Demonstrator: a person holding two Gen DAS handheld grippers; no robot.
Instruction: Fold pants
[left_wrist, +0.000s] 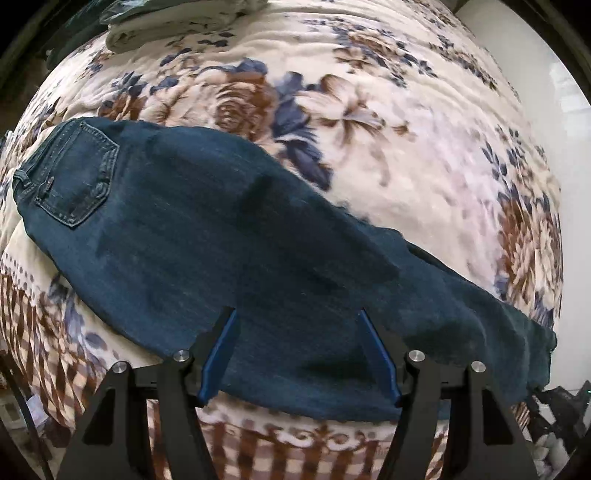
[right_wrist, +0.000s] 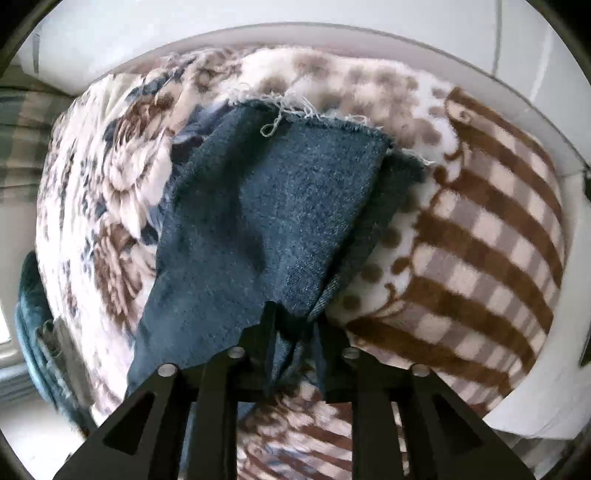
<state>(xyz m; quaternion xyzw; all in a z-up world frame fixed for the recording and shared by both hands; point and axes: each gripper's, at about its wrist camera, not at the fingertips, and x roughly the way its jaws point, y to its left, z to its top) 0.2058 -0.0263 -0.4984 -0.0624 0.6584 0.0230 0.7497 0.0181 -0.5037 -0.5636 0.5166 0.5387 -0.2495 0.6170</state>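
Note:
Dark blue jeans (left_wrist: 207, 229) lie stretched across a floral blanket (left_wrist: 369, 110), with the back pocket (left_wrist: 74, 173) and waistband at the left and the legs running off to the lower right. My left gripper (left_wrist: 297, 312) hovers over the thigh part, pointing down. It is open, its blue pads (left_wrist: 221, 354) spread wide, and the denim lies flat below them. In the right wrist view the frayed hem (right_wrist: 295, 110) of the jeans' legs (right_wrist: 258, 221) lies far from me. My right gripper (right_wrist: 293, 317) is shut on a bunched fold of that denim.
Folded pale cloths (left_wrist: 166, 22) are stacked at the far left of the bed. The blanket's brown checked border (right_wrist: 480, 240) drops over the bed edge. White floor or wall (left_wrist: 565, 92) lies beyond. A teal fabric item (right_wrist: 33, 314) sits beside the bed.

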